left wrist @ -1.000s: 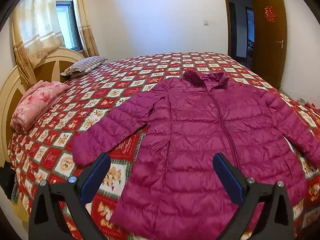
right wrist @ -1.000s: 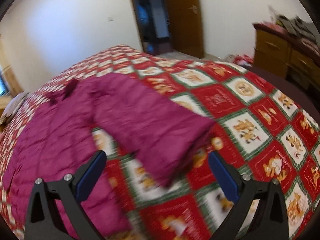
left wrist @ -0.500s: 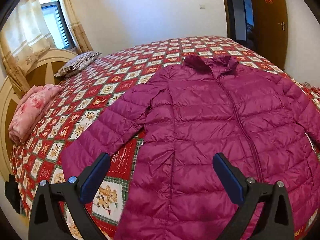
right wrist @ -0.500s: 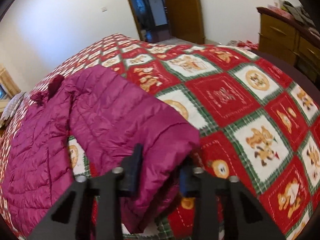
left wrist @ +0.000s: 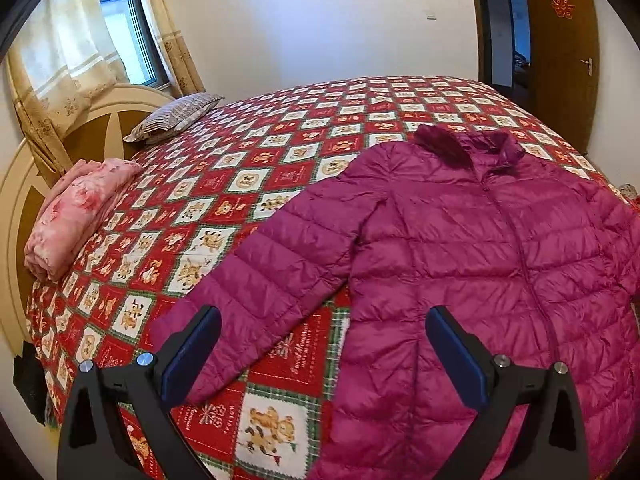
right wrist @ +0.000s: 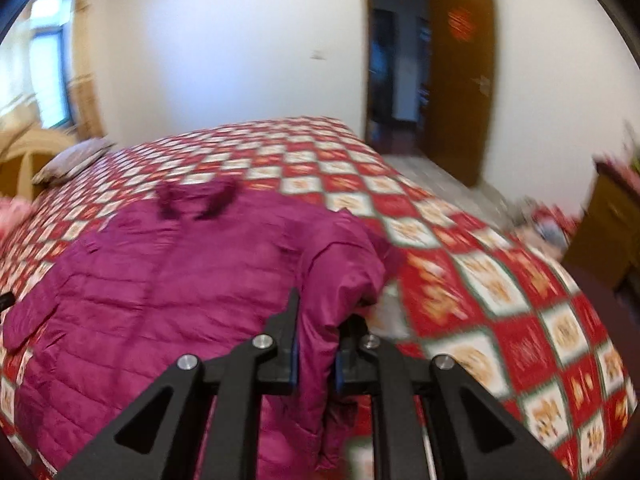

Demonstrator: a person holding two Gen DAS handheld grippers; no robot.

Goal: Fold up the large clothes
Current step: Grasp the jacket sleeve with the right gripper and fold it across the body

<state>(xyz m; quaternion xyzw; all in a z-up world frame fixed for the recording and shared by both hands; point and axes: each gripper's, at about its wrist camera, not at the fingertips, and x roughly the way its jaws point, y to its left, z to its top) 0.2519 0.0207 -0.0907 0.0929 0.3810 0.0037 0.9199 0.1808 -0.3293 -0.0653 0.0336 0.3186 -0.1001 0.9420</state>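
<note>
A magenta quilted puffer jacket [left wrist: 460,264] is spread front-up on a bed covered by a red, white and green patterned bedspread [left wrist: 248,184], collar toward twelve o'clock. In the left wrist view, the left gripper [left wrist: 324,344] is held wide apart with nothing grasped — one sleeve [left wrist: 256,292] lies between its blue pads toward seven o'clock. In the blurred right wrist view, the right gripper [right wrist: 316,344] is clenched on the other sleeve [right wrist: 340,272], which is lifted and bunched above the jacket's body. A folded pink blanket [left wrist: 76,216] and a striped pillow [left wrist: 176,116] are seen at nine and ten o'clock — beside the headboard [left wrist: 24,184].
</note>
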